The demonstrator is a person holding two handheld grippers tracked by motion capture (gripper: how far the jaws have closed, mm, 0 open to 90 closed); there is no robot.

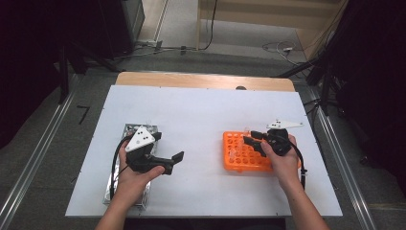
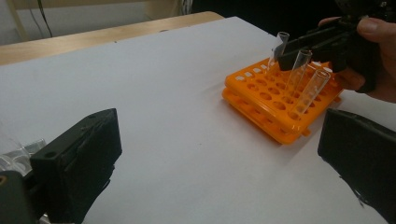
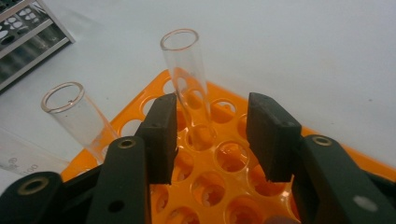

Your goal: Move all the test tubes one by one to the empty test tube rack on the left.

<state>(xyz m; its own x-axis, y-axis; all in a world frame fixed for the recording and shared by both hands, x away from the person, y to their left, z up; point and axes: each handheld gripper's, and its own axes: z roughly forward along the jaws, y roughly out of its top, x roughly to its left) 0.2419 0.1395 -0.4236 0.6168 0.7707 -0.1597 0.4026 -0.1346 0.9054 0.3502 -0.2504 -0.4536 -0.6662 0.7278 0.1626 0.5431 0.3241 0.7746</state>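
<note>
An orange tube rack (image 1: pixel 242 155) lies on the white table at the right, with three clear glass test tubes standing in it (image 2: pixel 315 88). My right gripper (image 1: pixel 250 138) is over the rack's far edge. In the right gripper view its jaws (image 3: pixel 212 126) flank one upright tube (image 3: pixel 184 70); the tube rests close against the left jaw and a gap separates it from the right jaw. A second tube (image 3: pixel 74 116) stands just left of the jaws. My left gripper (image 1: pixel 167 146) hovers at the left, open and holding nothing (image 2: pixel 219 149).
A metal wire rack (image 1: pixel 131 129) lies under my left hand near the table's left edge, also seen far off in the right gripper view (image 3: pixel 28 32). The white tabletop (image 1: pixel 201 110) spreads between the two racks. Cables and dark stands surround the table.
</note>
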